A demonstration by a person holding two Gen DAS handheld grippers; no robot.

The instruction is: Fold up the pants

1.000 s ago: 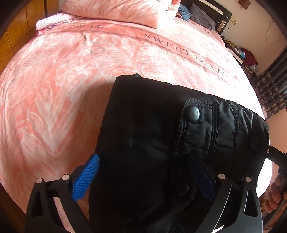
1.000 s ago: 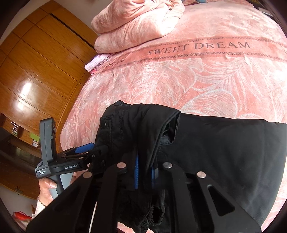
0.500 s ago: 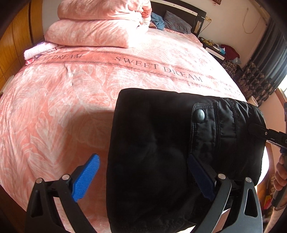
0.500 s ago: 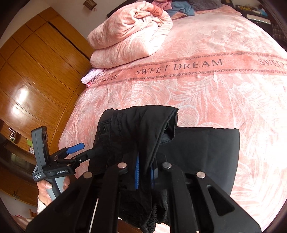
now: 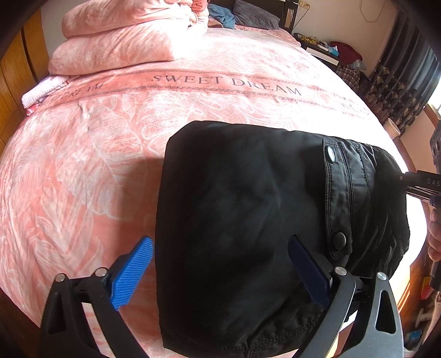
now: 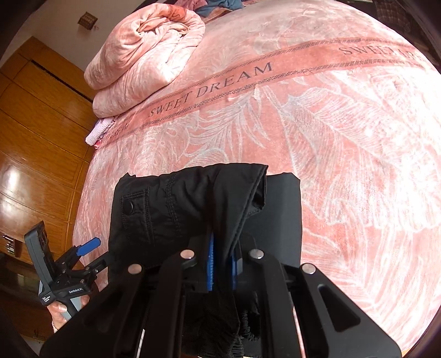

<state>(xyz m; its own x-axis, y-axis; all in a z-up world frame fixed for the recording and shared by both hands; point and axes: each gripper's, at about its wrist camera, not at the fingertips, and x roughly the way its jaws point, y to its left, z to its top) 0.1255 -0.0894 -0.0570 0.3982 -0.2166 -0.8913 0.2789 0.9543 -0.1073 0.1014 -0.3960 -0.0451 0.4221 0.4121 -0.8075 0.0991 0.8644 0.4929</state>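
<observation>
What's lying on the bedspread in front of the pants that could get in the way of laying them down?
Nothing visible does. The bedspread ahead of the black pants is bare; the folded quilt sits far back.

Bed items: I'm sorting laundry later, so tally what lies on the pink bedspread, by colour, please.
Black: 1, the pants, held up at the near edge
Pink: 2, the folded quilt and a small knitted cloth beside it
Blue and dark grey: 2 pieces at the far end, too small to identify
Total: 5
</observation>
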